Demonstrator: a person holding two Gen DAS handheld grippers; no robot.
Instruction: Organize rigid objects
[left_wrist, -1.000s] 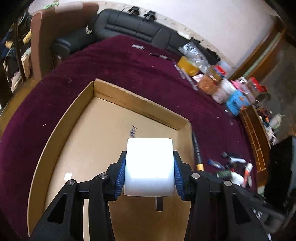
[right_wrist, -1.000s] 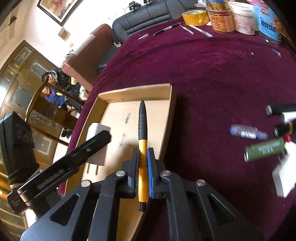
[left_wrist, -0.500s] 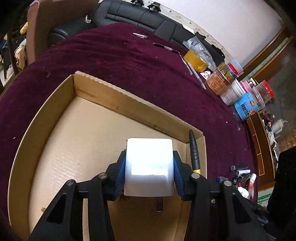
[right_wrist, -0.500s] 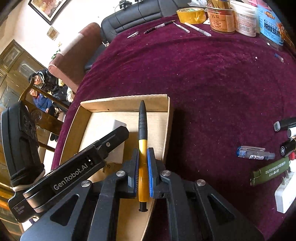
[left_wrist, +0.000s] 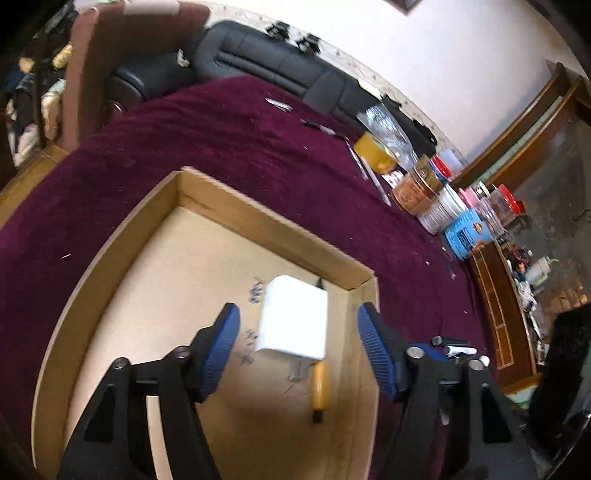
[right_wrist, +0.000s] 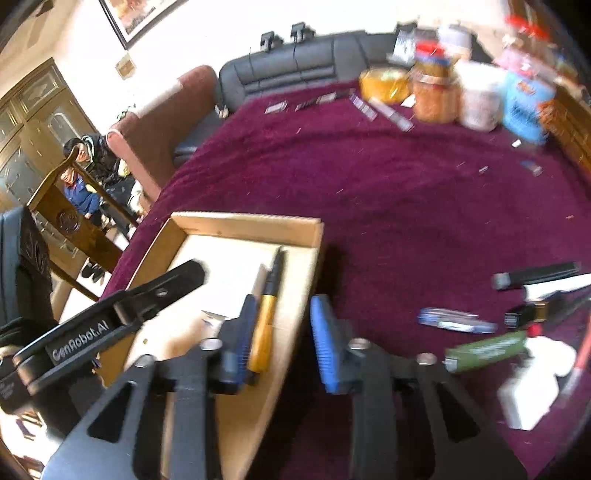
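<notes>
A shallow cardboard box (left_wrist: 258, 225) lies on the purple cloth; it also shows in the right wrist view (right_wrist: 243, 223). A white plug adapter (left_wrist: 295, 319) lies inside it near the right wall, over a yellow and black pen (left_wrist: 319, 384). My left gripper (left_wrist: 297, 350) is open and empty above the adapter. My right gripper (right_wrist: 282, 325) is open above the box's right wall; the pen (right_wrist: 267, 314) lies in the box below its left finger. The left gripper's arm (right_wrist: 110, 314) crosses the box in the right wrist view.
Loose pens, markers, a green tube (right_wrist: 487, 350) and a white power strip (right_wrist: 532, 384) lie on the cloth right of the box. Jars, a tape roll (left_wrist: 373, 153) and a blue tub (left_wrist: 465, 232) stand at the far right. A black sofa and a chair stand behind the table.
Both grippers have opened. The white adapter and the yellow pen have been let go and now lie in the box. Both grippers have pulled back and up.
</notes>
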